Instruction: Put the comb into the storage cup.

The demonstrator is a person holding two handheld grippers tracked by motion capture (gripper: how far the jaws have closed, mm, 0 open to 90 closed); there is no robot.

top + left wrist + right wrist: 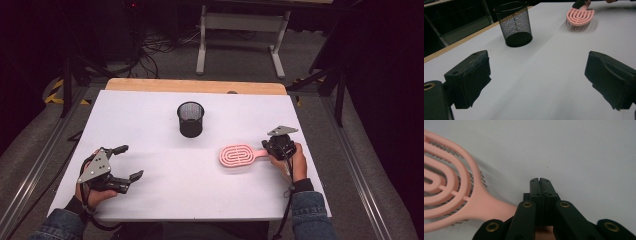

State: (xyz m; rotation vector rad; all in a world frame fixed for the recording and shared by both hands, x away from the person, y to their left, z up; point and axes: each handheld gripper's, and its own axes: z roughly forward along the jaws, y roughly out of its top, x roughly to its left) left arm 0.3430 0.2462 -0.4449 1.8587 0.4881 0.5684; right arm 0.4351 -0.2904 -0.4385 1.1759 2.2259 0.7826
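Right tongs (274, 145) clenched on pink brush (237, 155) handle; brush head beyond, on tabletop (165, 200). Left tongs (128, 162) released, well apart from mesh cup (190, 119).

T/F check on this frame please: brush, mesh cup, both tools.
1. The right tool has its jaws shut. True; the handle of the pink brush runs in under them.
2. The left tool is shut. False: its jaws stand wide apart with bare table between them.
3. The black mesh cup stands upright. True.
4. The brush lies inside the cup. False: it is on the table, well apart from the cup.
5. The left tool touches the cup. False: it is nearer the person, apart from it.
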